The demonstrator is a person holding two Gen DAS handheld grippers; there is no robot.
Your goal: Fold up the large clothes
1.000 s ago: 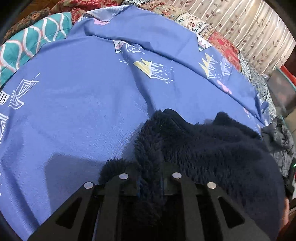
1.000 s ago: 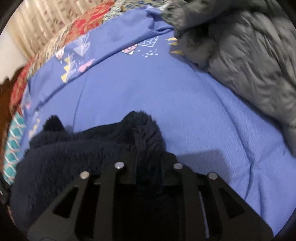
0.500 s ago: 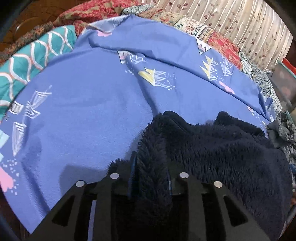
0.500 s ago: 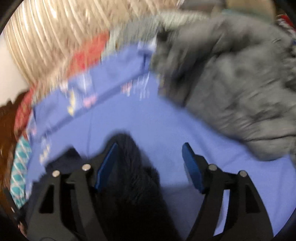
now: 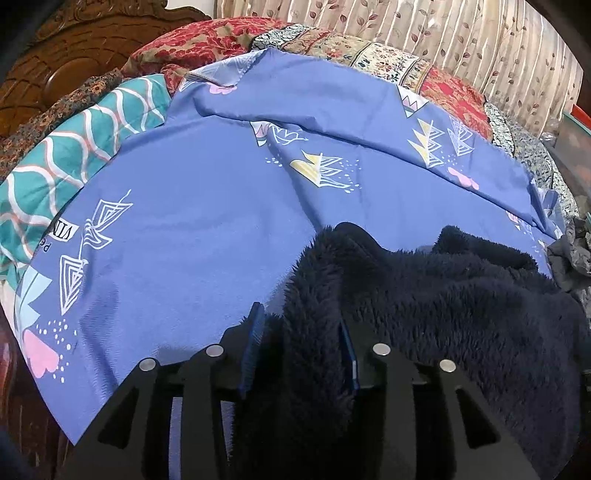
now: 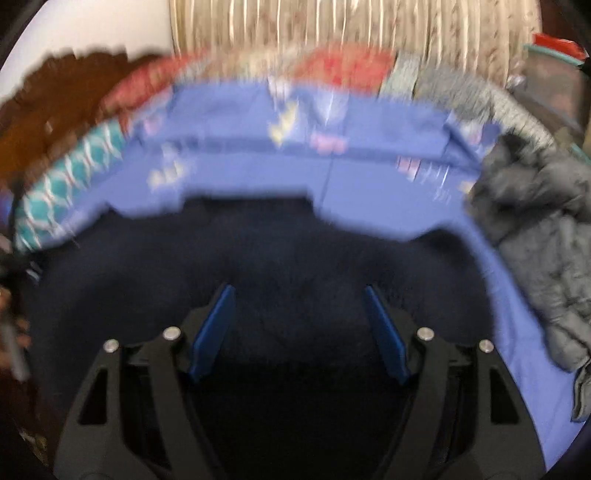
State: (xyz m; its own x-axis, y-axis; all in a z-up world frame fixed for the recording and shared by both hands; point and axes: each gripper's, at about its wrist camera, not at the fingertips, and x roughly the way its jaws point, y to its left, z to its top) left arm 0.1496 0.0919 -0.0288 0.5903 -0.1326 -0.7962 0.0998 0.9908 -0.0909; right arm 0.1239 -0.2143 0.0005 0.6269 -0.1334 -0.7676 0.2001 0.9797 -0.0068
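A dark navy fleece garment lies bunched on a blue patterned bedsheet. My left gripper has its blue pads partly spread, with a thick fold of the fleece still between them. In the blurred right wrist view the fleece spreads wide across the sheet. My right gripper is open and empty above it, its blue pads far apart.
A grey puffer jacket lies heaped at the right of the sheet. A teal wave-patterned cloth and red patterned quilts border the sheet. A carved wooden headboard and beige curtains stand behind.
My right gripper let go of the fleece, opened wide and swung back above it. My left gripper's pads have spread apart around the fold and it has pulled back and up a little.
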